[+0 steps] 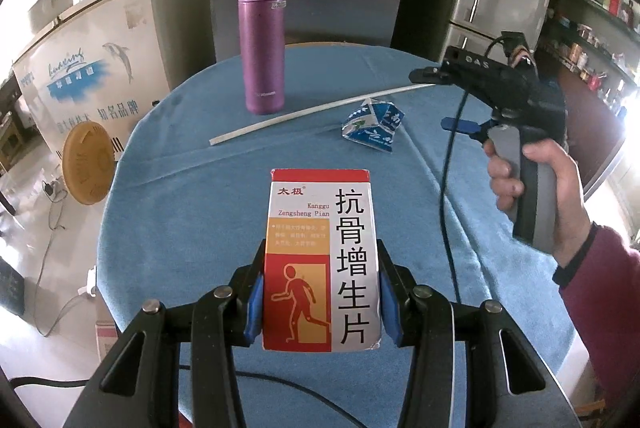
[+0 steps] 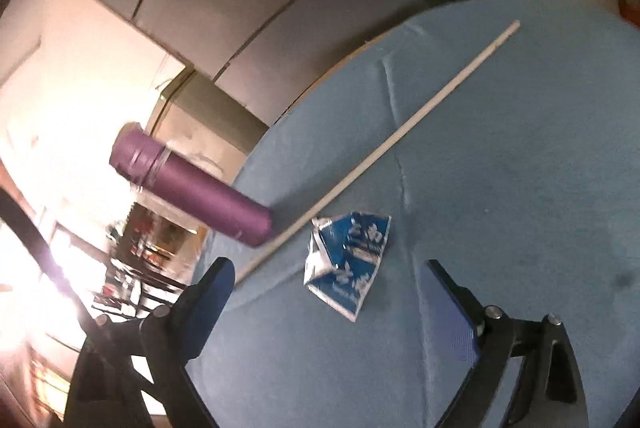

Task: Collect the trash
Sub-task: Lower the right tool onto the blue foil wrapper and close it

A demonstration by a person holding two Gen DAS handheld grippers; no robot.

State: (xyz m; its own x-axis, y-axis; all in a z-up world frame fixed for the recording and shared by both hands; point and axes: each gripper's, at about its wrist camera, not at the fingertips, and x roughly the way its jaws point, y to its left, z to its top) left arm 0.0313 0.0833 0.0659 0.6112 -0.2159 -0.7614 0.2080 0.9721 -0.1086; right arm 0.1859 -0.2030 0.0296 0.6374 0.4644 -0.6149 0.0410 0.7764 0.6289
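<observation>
My left gripper is shut on a red, white and orange medicine box, held upright above the blue tablecloth. A crumpled blue and white carton lies farther back on the cloth. A long pale stick lies slantwise behind it. In the right wrist view my right gripper stands wide open just above the table, nothing between its pads. The carton lies a little ahead of the gap, with the stick beyond it. A hand holds that gripper at the right.
A purple flask stands at the table's far side by the stick's end. A black cable crosses the cloth on the right. A chest freezer and a yellow fan are left of the table, shelves to the right.
</observation>
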